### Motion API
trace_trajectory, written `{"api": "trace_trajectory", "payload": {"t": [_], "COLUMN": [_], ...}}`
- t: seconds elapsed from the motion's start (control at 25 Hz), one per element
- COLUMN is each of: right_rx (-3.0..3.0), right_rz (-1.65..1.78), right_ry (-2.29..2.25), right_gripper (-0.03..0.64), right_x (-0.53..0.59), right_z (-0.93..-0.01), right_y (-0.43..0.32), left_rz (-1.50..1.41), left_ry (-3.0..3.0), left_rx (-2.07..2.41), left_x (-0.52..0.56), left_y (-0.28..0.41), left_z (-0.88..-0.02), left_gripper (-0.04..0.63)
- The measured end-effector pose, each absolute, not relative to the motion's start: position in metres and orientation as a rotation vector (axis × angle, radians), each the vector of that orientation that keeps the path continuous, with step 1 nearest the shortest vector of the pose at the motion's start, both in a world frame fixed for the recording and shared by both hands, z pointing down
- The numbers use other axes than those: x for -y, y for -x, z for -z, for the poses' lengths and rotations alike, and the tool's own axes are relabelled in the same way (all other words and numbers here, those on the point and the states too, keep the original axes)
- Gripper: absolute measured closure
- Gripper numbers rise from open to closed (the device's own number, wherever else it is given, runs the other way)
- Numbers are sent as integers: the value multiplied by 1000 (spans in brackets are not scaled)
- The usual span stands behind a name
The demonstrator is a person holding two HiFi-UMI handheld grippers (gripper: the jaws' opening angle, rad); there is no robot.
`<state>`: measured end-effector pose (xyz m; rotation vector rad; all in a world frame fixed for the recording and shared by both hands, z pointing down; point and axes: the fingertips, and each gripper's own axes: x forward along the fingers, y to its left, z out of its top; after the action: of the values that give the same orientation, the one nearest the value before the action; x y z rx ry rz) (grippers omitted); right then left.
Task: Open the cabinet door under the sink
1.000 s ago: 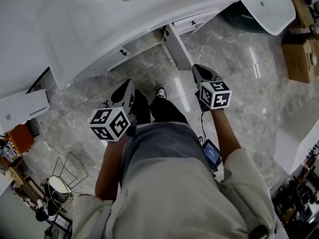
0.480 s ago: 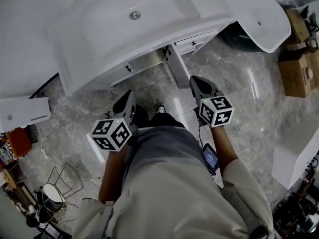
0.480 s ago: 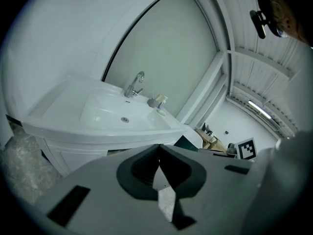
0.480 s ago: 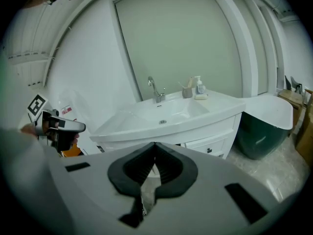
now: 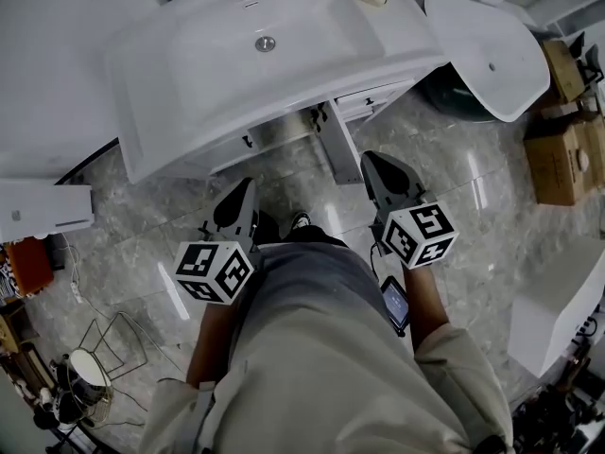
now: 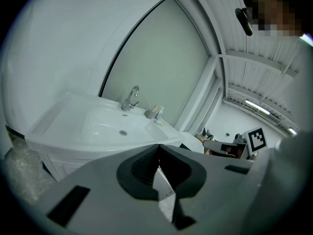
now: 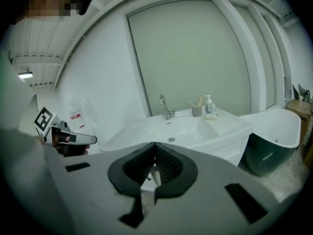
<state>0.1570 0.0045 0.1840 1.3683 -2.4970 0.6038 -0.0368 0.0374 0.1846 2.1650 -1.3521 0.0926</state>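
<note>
Sink (image 5: 236,55) sits ahead of left gripper (image 5: 243,185) and right gripper (image 5: 374,159), door (image 5: 280,132) beneath it; both jaws pressed together, empty.

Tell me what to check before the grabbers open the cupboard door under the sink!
1. Left gripper empty, jaws together: ok.
2. Right gripper empty, jaws together: ok.
3. White cabinet door under the white ceramic sink looks shut: ok.
4. Small dark door handle in sight in the head view: ok.
5. A gripper at the handle: not ok, both hang short of the cabinet, over the grey marble floor.
6. Which side the door hinges on: cannot tell.
</note>
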Motion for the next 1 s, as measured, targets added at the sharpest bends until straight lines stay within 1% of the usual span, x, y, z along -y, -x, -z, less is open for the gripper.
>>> {"api": "trace_trajectory", "payload": {"t": [0.24,0.56,1.0], "right_rx": [2507,2532,2491], "right_rz": [-505,-542,-433], "right_ry": [-1337,-1330,-1274], "right_gripper": [605,606,606], "right_x": [-9,-12,-17], "right_z": [-161,-148,-149], "right_y": [-148,-146,-143], "left_rz": [-93,-124,-150], "left_ry": [-2168,-2179,-2118], "left_rx": [1444,1539,1576], "left_x": [-43,-36,-46], "left_y": [54,72,72], "left_z": [-167,-141,-148], "left_gripper": [597,598,598]}}
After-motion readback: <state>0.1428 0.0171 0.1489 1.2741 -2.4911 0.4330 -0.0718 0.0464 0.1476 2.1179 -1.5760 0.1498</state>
